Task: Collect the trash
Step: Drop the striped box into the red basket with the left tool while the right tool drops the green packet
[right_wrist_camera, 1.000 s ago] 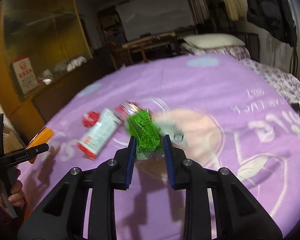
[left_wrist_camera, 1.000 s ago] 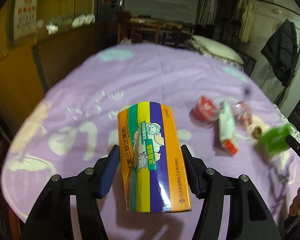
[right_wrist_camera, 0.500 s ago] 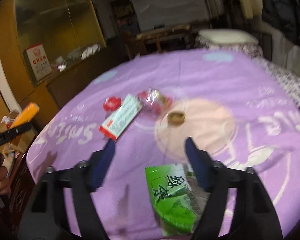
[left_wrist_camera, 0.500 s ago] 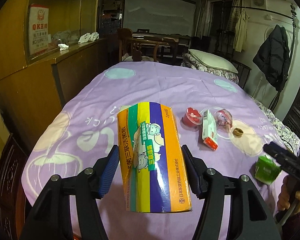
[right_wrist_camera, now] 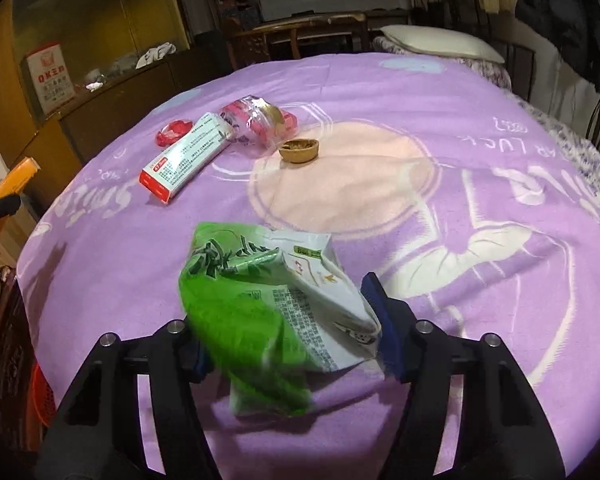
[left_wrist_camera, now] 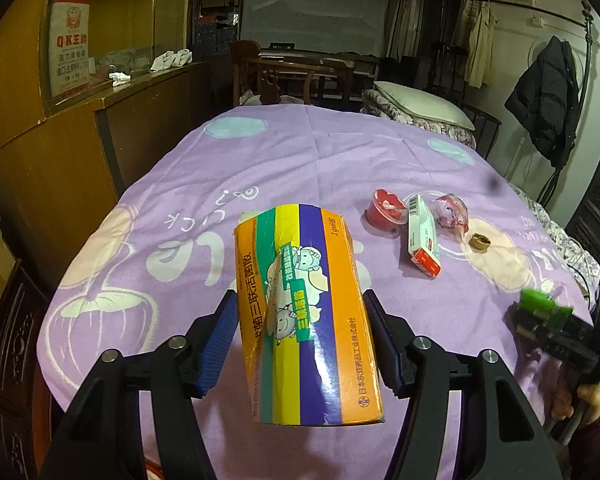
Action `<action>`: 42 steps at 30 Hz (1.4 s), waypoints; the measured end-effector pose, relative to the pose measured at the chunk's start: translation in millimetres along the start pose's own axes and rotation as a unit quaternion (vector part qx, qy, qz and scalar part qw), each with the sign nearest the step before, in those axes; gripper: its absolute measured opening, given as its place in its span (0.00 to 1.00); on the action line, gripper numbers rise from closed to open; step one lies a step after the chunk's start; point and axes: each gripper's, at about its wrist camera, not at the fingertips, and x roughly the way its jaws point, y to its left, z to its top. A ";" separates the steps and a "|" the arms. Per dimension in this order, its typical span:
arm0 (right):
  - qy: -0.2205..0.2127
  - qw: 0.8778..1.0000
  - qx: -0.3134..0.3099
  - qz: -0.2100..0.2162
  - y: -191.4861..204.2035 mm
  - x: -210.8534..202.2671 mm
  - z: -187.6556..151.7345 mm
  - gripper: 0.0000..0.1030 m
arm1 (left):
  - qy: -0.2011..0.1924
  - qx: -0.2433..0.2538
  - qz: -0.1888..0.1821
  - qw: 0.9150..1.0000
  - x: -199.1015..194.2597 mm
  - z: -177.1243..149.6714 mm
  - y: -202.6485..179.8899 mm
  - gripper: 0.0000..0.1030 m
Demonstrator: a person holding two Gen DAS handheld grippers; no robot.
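Observation:
My left gripper is shut on an orange box with yellow, green and purple stripes and holds it above the purple blanket. A green snack packet sits between the closing jaws of my right gripper. The packet touches the right pad and hides the left one, and no firm pinch shows. Farther up the bed lie a red cup, a white and red carton, a pink clear wrapper and a small brown shell.
A wooden cabinet runs along the bed's left side. A pillow lies at the far end, with chairs behind it. A red basket stands on the floor at the bed's near left corner. A hand grips the right tool.
The right gripper let go of the green packet, which dropped onto the blanket. Its jaws spread wide, came down around the packet and are narrowing. The left gripper keeps the orange box.

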 end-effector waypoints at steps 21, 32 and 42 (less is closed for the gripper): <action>-0.093 0.980 -0.043 0.170 109.2 -107.8 38.0 0.59 | -0.031 -0.008 0.098 0.995 -135.9 -42.4 74.8 0.60; -0.022 0.962 -0.111 0.250 229.1 -94.8 22.8 0.60 | 0.034 -0.077 0.134 0.987 -155.2 -133.5 177.7 0.65; 0.082 0.932 -0.212 0.281 341.0 -52.0 -25.5 0.60 | 0.051 -0.168 0.154 0.972 -143.6 -189.0 247.2 0.94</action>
